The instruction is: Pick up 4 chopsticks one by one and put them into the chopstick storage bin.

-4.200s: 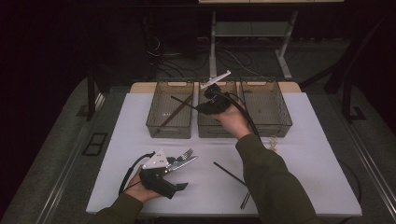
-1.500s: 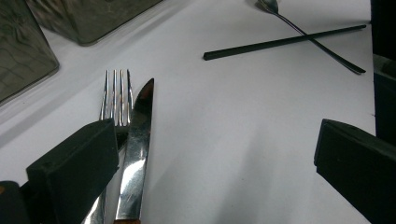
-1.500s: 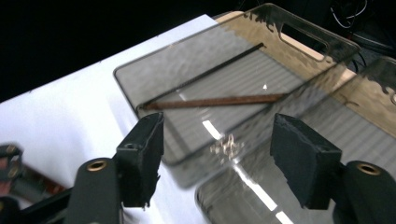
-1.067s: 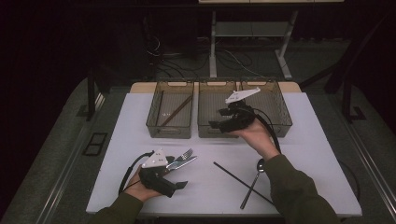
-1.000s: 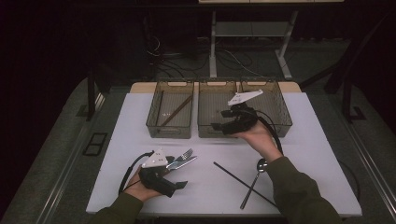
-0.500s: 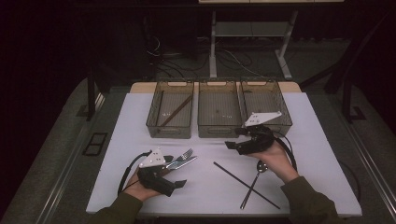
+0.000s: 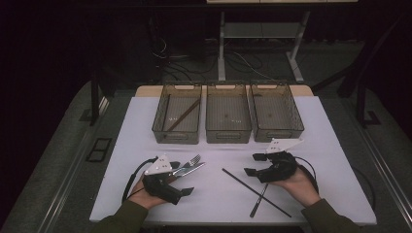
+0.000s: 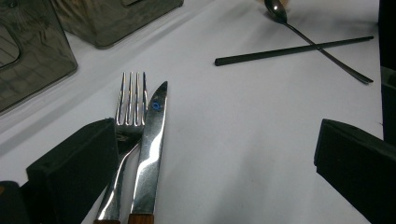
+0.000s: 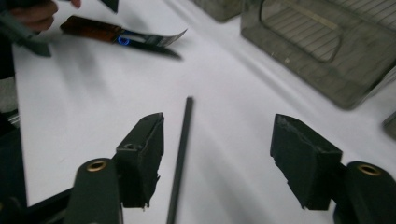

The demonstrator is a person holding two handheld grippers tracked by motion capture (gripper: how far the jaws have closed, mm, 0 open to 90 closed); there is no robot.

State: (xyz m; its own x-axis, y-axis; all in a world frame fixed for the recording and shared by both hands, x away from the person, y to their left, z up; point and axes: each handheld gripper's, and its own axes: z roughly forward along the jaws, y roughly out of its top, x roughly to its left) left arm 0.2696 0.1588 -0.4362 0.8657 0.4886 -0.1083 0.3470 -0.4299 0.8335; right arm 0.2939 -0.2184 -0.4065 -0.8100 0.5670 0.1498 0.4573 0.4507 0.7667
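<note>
Meanwhile, the right tongs (image 9: 217, 161), gaping and just closing slightly, hover over the chopstick (image 9: 181, 154) crossing a spoon (image 7: 259, 200) on the counter (image 7: 311, 126), where a clumsy pinch might snag both; left tongs (image 8: 215, 154) gape beside fork (image 8: 130, 100) and knife (image 8: 152, 140).

right gripper (image 7: 253, 164) fingers apart, above chopstick (image 7: 256, 192)

Fork (image 7: 193, 161) and knife (image 7: 190, 170) lie left of crossed chopstick (image 7: 243, 183) and spoon (image 7: 258, 200).

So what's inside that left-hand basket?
A single dark chopstick lies slantwise on the floor of the left basket. Its tinted walls blur the corners, so anything small there can't be made out.
</note>
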